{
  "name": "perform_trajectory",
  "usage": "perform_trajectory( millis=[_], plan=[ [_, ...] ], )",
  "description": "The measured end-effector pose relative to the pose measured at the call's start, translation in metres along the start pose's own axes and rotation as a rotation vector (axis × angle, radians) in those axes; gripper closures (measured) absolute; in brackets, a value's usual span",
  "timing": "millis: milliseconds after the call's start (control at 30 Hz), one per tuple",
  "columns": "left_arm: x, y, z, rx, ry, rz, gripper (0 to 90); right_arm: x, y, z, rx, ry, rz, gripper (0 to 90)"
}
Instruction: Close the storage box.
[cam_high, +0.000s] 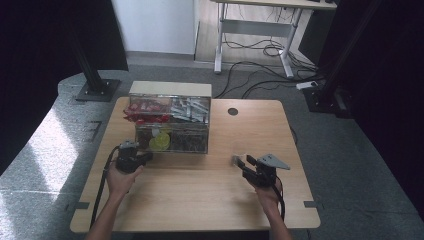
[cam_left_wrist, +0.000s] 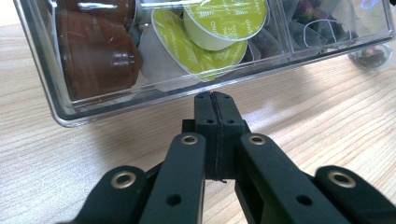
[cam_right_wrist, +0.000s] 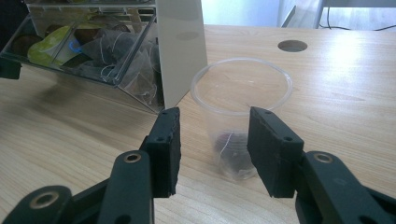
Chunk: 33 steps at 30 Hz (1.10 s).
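Organizer box — clear, compartmented, at table's rear left. Left gripper at box's lower drawer front, jaws pressed together, nothing between. Right gripper — jaws clamped on clear plastic cup; tea bag inside cup.

We see a light wood table with a round cable hole, on grey speckled floor. Behind it stands a white-legged desk with loose cables under it. Black posts on base plates flank the table. Dark curtains hang on both sides; a bright light patch lies at left.
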<state>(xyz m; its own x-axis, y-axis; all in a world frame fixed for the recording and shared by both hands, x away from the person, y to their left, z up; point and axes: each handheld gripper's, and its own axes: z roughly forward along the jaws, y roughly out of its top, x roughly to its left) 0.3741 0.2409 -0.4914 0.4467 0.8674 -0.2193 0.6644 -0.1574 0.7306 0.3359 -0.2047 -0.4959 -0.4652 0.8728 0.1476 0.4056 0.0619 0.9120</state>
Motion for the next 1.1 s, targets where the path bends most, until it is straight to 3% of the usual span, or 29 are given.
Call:
perform_trajectory(
  millis=[267, 433, 600, 833, 1100],
  plan=[
    [-0.013, 0.001, -0.007, -0.037, -0.017, 0.037, 85.1, -0.001, 0.001, -0.003, -0.013, 0.004, -0.003, 52.9],
    [-0.028, -0.001, -0.01, -0.054, -0.044, 0.082, 74.2, -0.001, 0.0, -0.005, -0.018, 0.007, -0.008, 49.4],
    [-0.043, -0.008, -0.011, -0.103, -0.041, 0.125, 60.5, -0.001, 0.0, -0.009, -0.023, 0.008, -0.019, 45.7],
    [-0.053, -0.021, -0.013, -0.104, -0.057, 0.149, 52.8, -0.002, -0.003, -0.019, -0.02, 0.001, -0.044, 37.5],
    [-0.056, -0.033, -0.015, -0.092, -0.038, 0.178, 50.6, -0.01, -0.015, -0.036, -0.005, -0.02, -0.06, 33.0]
  ],
)
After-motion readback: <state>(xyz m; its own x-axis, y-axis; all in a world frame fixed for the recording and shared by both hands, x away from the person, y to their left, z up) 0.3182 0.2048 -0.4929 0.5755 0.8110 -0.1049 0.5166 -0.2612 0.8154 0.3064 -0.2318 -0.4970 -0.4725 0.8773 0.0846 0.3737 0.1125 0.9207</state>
